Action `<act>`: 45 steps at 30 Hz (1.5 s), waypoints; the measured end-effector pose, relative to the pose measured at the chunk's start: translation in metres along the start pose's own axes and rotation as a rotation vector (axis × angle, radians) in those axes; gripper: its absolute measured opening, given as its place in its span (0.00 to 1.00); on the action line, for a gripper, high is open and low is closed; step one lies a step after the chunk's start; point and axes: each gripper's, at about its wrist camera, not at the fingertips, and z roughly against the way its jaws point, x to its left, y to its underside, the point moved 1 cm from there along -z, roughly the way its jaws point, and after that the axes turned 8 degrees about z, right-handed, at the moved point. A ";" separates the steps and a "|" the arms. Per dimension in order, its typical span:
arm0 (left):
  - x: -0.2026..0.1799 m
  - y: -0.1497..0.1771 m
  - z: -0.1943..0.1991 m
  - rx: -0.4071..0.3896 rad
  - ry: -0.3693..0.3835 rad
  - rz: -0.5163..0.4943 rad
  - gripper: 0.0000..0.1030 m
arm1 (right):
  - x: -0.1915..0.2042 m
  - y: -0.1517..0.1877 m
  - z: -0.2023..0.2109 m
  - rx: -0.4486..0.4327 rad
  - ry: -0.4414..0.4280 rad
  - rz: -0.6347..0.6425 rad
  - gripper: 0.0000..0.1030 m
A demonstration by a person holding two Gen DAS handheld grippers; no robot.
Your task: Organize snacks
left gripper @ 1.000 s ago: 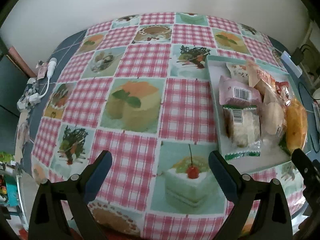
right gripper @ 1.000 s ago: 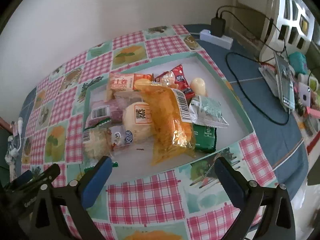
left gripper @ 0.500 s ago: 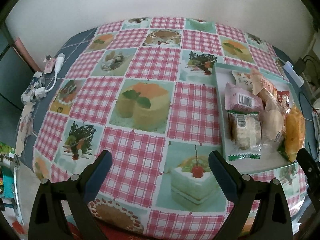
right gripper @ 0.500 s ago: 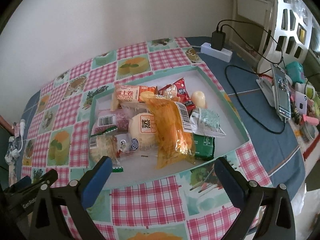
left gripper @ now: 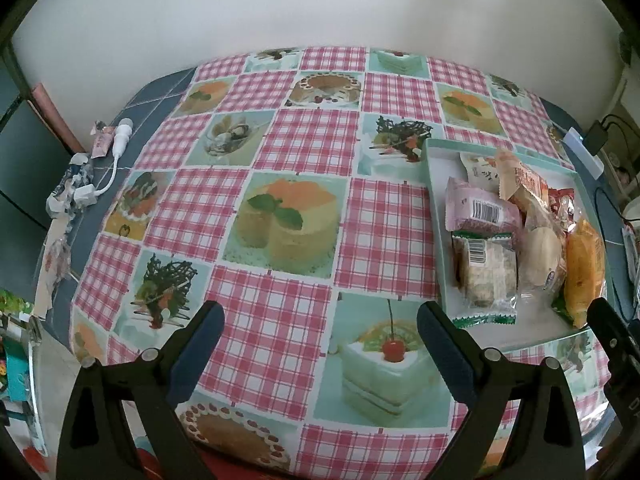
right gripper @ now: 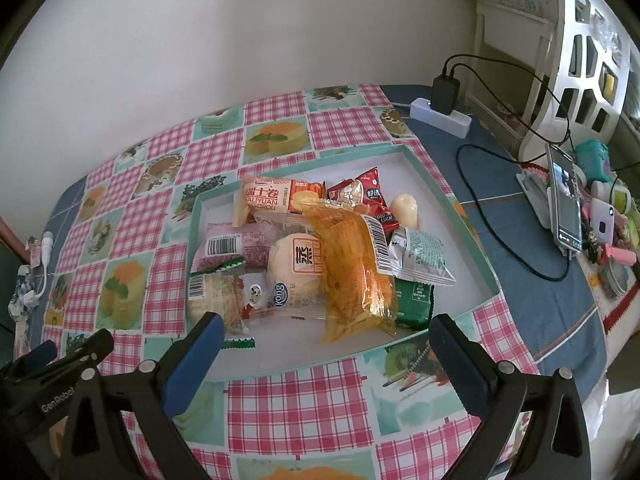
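A shallow teal-rimmed white tray (right gripper: 452,208) holds several wrapped snacks: an orange chip bag (right gripper: 354,264), a round bun (right gripper: 294,268), a pink pack (right gripper: 236,246), a swiss roll pack (right gripper: 276,198), a red pack (right gripper: 370,196) and green packs (right gripper: 420,254). The tray also shows in the left wrist view (left gripper: 434,216) at the right. My right gripper (right gripper: 320,344) is open and empty, above the tray's near edge. My left gripper (left gripper: 318,332) is open and empty over the checked tablecloth, left of the tray.
The table wears a pink checked cloth with cake pictures (left gripper: 288,220). A power strip with charger (right gripper: 440,110), cables, a phone on a stand (right gripper: 566,196) and small items lie right of the tray. A white cable and wrappers (left gripper: 80,184) lie at the table's left edge.
Both grippers have pulled back and risen; the table and tray look smaller and farther. Both stay open and empty. The snacks have not moved.
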 end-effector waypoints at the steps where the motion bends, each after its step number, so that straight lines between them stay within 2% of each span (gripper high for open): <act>1: 0.000 0.000 0.000 0.000 0.000 0.001 0.94 | 0.000 0.000 0.000 -0.001 0.000 0.001 1.00; 45: 0.005 0.001 -0.003 0.007 -0.042 0.001 0.94 | 0.001 -0.001 0.001 -0.007 0.000 0.001 1.00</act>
